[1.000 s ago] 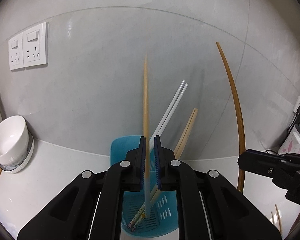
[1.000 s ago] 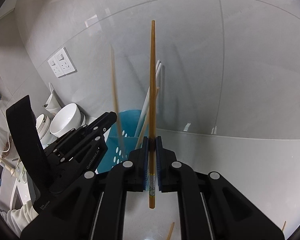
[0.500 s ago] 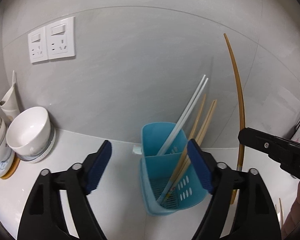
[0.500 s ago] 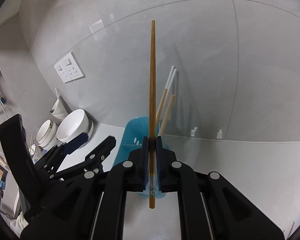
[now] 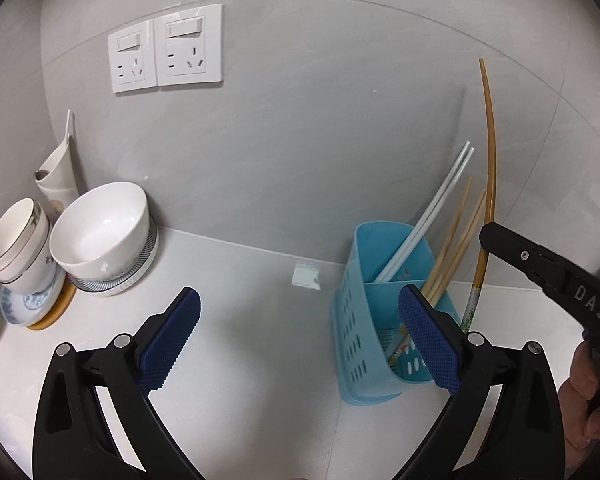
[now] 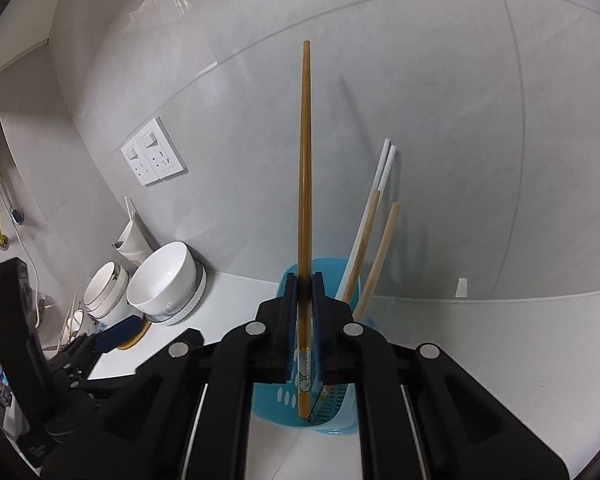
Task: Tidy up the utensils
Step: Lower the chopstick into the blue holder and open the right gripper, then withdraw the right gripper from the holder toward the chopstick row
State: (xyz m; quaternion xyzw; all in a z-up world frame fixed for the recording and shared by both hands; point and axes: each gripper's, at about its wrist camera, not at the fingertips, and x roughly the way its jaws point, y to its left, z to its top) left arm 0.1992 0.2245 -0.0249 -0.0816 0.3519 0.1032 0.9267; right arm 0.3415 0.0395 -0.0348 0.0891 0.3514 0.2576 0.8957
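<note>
- While the right gripper (image 6: 305, 280) pinches a long brown wooden chopstick (image 6: 305, 168) upright between its blue pads, the step in hand appears to be carrying that stick to the blue utensil holder (image 5: 374, 320).
- The chopstick's lower end, with a patterned band, hangs in front of the holder in the right wrist view; from the left wrist view it stands just beside the holder's right side, not inside it.
- The left gripper (image 5: 298, 336) is spread wide and holds nothing, poised over the white countertop (image 5: 240, 280) left of the holder.
- The next move likely calls for centring the lower tip over a compartment, then lowering and letting go.
- The holder is thin perforated plastic with a divider; a white chopstick pair (image 5: 424, 224) and pale wooden chopsticks (image 5: 458, 236) lean in it against the glossy grey wall.
- Smooth white ceramic bowls (image 5: 100, 232) stand well apart to the left.
</note>
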